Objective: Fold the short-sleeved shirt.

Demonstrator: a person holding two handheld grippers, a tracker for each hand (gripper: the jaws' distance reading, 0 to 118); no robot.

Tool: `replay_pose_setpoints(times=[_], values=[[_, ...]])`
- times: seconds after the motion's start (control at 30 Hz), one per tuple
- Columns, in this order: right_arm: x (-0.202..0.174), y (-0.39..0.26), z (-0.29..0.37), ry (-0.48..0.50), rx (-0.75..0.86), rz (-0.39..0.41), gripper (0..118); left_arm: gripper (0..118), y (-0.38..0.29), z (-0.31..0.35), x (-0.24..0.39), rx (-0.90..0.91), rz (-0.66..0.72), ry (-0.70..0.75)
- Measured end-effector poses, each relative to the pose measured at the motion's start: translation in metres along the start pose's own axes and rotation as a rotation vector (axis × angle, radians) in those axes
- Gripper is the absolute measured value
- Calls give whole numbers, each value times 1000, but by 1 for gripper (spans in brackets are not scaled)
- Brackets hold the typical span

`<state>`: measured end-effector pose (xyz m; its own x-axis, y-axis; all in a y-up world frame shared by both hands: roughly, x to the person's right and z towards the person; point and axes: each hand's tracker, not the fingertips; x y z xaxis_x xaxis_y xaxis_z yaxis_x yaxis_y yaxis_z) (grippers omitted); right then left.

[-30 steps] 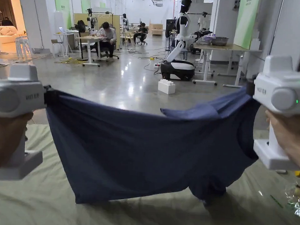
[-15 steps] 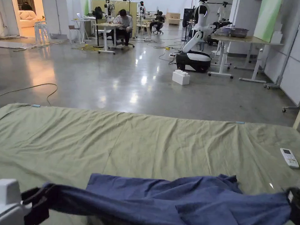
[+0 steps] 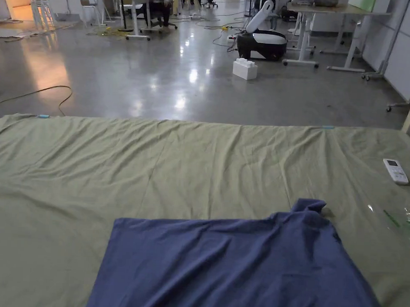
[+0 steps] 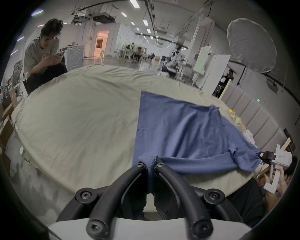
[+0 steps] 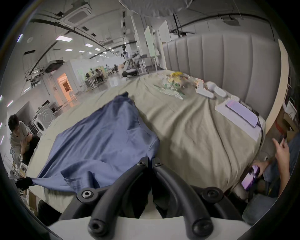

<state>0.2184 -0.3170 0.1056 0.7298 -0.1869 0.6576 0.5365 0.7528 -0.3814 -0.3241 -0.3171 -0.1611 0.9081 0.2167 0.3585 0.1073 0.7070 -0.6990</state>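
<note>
**Shirt down flat, both near corners pinched**

The blue short-sleeved cotton shirt (image 3: 237, 263) lies spread on the bed's olive-green sheet (image 3: 157, 158), long axis running side to side across me, one sleeve (image 3: 310, 206) poking away from me. My left gripper (image 4: 151, 164) pinches its near left edge; my right gripper (image 5: 150, 160) is clamped on the near right edge.

green-sheeted bed (image 3: 157, 166), blue shirt (image 3: 237, 263), remote (image 3: 396, 170)

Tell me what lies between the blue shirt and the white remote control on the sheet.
Only bare olive sheet lies between the blue shirt and the white remote control, as the head view shows.
</note>
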Motion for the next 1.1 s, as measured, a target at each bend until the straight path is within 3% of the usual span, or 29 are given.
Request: replay_pose_setpoints(times=[0.03, 0.1, 0.13, 0.17, 0.2, 0.23, 0.3, 0.47, 0.63, 0.83, 0.9, 0.93, 1.0, 1.03, 1.07, 1.1], values=[[2, -2, -4, -9, -25, -12, 3, 12, -2, -1, -1, 3, -12, 10], [5, -6, -13, -27, -62, -10, 4, 54, 1, -8, -3, -6, -21, 1], [7, -8, -17, -25, -65, -15, 15, 80, -5, -8, -3, -17, -35, 28], [8, -10, -23, -36, -118, 3, 51, 102, -8, -8, -4, -15, -41, 44], [9, -12, -26, -45, -138, 34, 83, 105, -8, -7, -7, -15, -47, 34], [10, -14, -28, -57, -149, 48, 92, 104, -8, -4, -8, -13, -42, 34], [13, -13, -22, -56, -156, 43, 81, 104, -7, 14, -9, 63, -19, 53], [5, 5, 27, 63, 13, -15, 89, 104, 15, 77, 21, 306, -133, 108], [-34, 31, 79, 103, 159, 63, 89, 104, 30, 133, 65, 520, -163, 85], [-74, 51, 132, 221, 369, 197, 89, 102, 37, 166, 105, 608, -248, 124], [-85, 52, 148, 257, 460, 240, 84, 92, 36, 177, 115, 669, -276, 146], [-89, 51, 154, 273, 501, 274, 78, 84, 36, 182, 118, 696, -285, 145], [-98, 51, 165, 296, 547, 327, 46, 55, 36, 192, 125, 730, -311, 118], [-100, 50, 167, 293, 569, 337, 28, 38, 37, 194, 127, 725, -311, 118], [-104, 51, 171, 290, 598, 359, 12, 11, 38, 195, 130, 724, -315, 114], [-107, 50, 172, 286, 583, 343, 9, 6, 39, 195, 130, 721, -314, 96]])
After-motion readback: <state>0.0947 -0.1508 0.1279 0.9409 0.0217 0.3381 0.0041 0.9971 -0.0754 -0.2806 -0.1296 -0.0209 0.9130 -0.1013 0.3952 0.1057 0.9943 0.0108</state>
